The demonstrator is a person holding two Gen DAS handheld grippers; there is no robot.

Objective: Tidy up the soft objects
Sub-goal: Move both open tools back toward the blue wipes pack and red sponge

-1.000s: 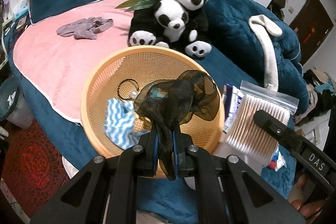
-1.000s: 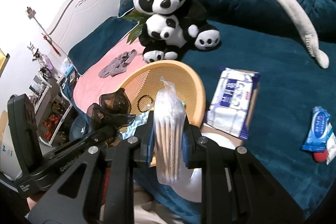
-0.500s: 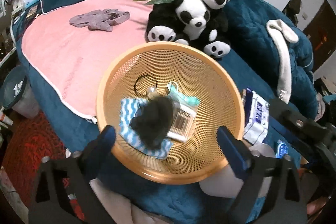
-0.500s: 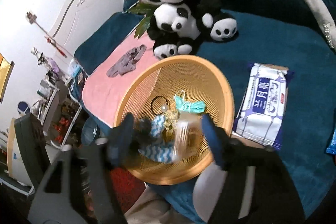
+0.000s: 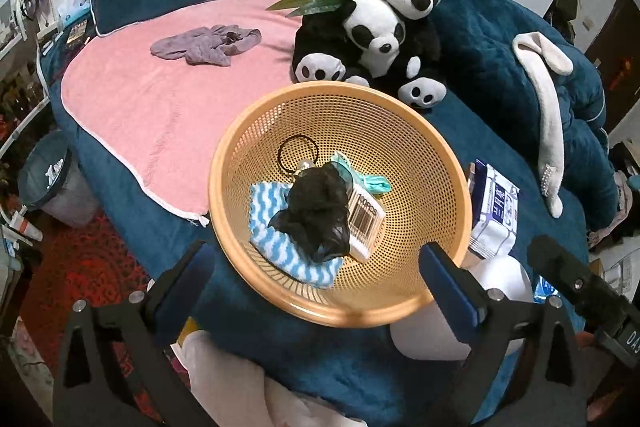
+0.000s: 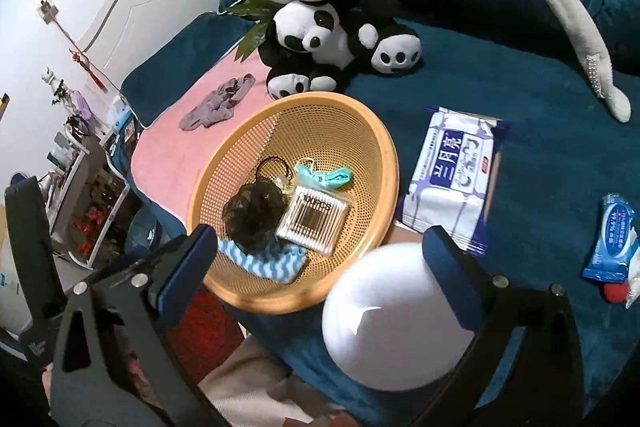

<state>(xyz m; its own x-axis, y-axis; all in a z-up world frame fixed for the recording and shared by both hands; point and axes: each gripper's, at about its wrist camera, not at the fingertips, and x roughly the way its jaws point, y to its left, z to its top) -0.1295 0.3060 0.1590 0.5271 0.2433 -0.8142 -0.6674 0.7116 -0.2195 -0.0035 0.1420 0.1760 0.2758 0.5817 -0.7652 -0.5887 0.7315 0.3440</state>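
An orange mesh basket [image 5: 440, 163] [image 6: 372, 147] sits on the blue bed. In it lie a black mesh scrunchie [image 5: 320, 211] [image 6: 252, 215], a bag of cotton swabs [image 5: 366, 219] [image 6: 314, 219], a blue-white wavy cloth [image 5: 276, 243] [image 6: 264, 263], a teal item [image 5: 372, 183] [image 6: 328, 177] and a black hair tie [image 5: 298, 153]. My left gripper [image 5: 316, 279] is open and empty above the basket's near rim. My right gripper [image 6: 316, 263] is open and empty, over the basket and a white round object [image 6: 396, 315].
A panda plush pair [image 5: 380, 19] [image 6: 320, 11] sits behind the basket. A wipes pack [image 5: 496, 211] [image 6: 452, 183] lies right of it. A purple garment [image 5: 208, 45] lies on the pink blanket [image 5: 160, 107]. A white headband [image 6: 560, 3] and small blue packet [image 6: 612, 243] lie at right.
Both grippers opened and pulled back. The left one let the black scrunchie fall into the basket; the right one let the cotton swab bag fall in beside it.
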